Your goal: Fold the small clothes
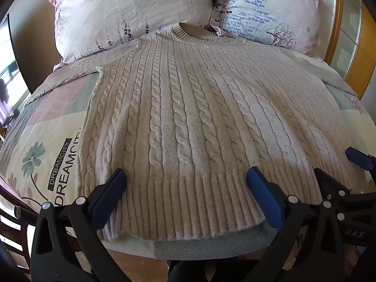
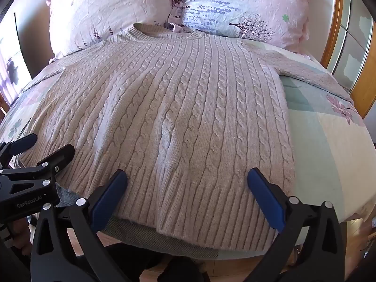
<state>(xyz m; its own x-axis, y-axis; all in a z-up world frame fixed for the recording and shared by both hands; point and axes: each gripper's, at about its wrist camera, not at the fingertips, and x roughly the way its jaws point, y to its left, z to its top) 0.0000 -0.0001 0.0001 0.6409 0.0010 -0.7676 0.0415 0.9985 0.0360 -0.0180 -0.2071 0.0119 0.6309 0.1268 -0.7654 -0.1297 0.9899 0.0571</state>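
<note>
A beige cable-knit sweater (image 1: 188, 108) lies flat and face up on the bed, collar toward the pillows, ribbed hem at the near edge. It also fills the right wrist view (image 2: 169, 117), with a sleeve stretching right (image 2: 305, 70). My left gripper (image 1: 186, 178) is open, its blue-padded jaws spread over the hem's left half. My right gripper (image 2: 186, 178) is open over the hem's right half. The right gripper shows at the right edge of the left wrist view (image 1: 336, 164). The left gripper shows at the left edge of the right wrist view (image 2: 44, 148). Neither holds fabric.
Two floral pillows (image 1: 131, 11) (image 1: 268, 9) lie behind the collar. The patterned quilt (image 1: 47, 145) covers the bed (image 2: 329, 141). A wooden headboard frame (image 2: 336, 23) stands at the right. Wood floor (image 1: 136, 265) shows below the bed's near edge.
</note>
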